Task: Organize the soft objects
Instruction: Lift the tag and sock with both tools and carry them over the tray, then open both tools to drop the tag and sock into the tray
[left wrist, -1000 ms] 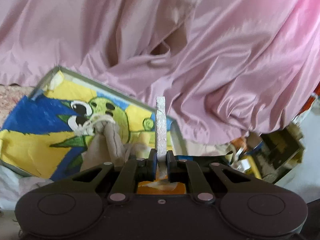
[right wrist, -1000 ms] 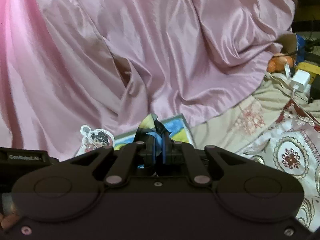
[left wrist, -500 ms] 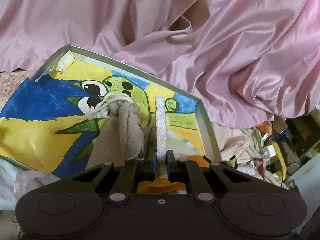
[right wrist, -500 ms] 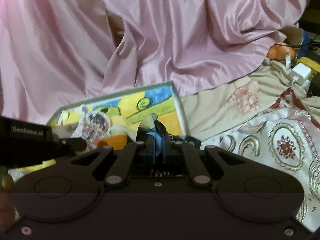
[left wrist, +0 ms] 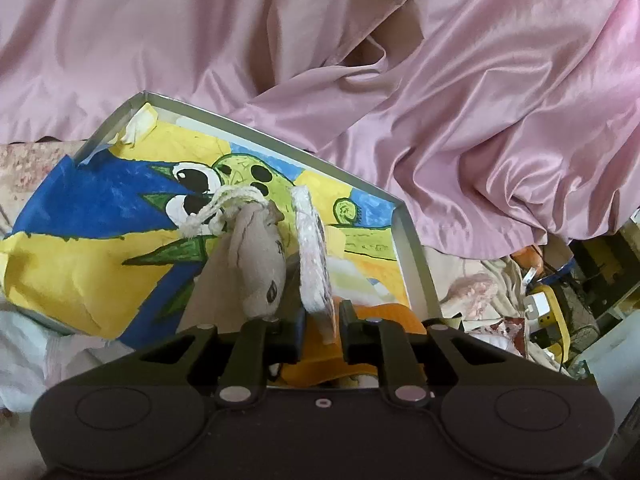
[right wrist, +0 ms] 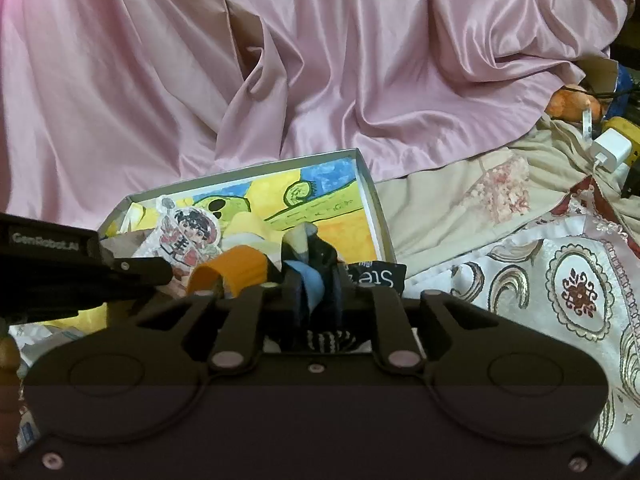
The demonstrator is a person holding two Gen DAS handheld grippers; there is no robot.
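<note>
A grey-rimmed box point(left wrist: 264, 132) lies on the bed, lined with a yellow, blue and green painted sheet point(left wrist: 100, 248). My left gripper point(left wrist: 322, 322) hovers over its near end with jaws opening. A flat white printed charm point(left wrist: 312, 256) leans between them, with a gap beside it. A beige drawstring pouch point(left wrist: 256, 264) hangs just left of the charm. My right gripper point(right wrist: 317, 292) is at the box's point(right wrist: 280, 162) near right corner, jaws opening, and a blue and dark cloth bundle point(right wrist: 312, 280) still fills the gap. An orange soft piece point(right wrist: 240, 266) lies in the box.
Pink satin sheet point(left wrist: 480, 120) drapes behind the box. A patterned bedspread point(right wrist: 560, 280) spreads to the right, with a white charger point(right wrist: 610, 152) and clutter beyond. A black tag point(right wrist: 378, 276) lies at the box corner. The left tool's black housing point(right wrist: 52, 268) crosses the right wrist view.
Both grippers came down over the box, which now fills more of each view. The left jaws widened and the flat charm tilted over. The right jaws parted slightly around the cloth bundle.
</note>
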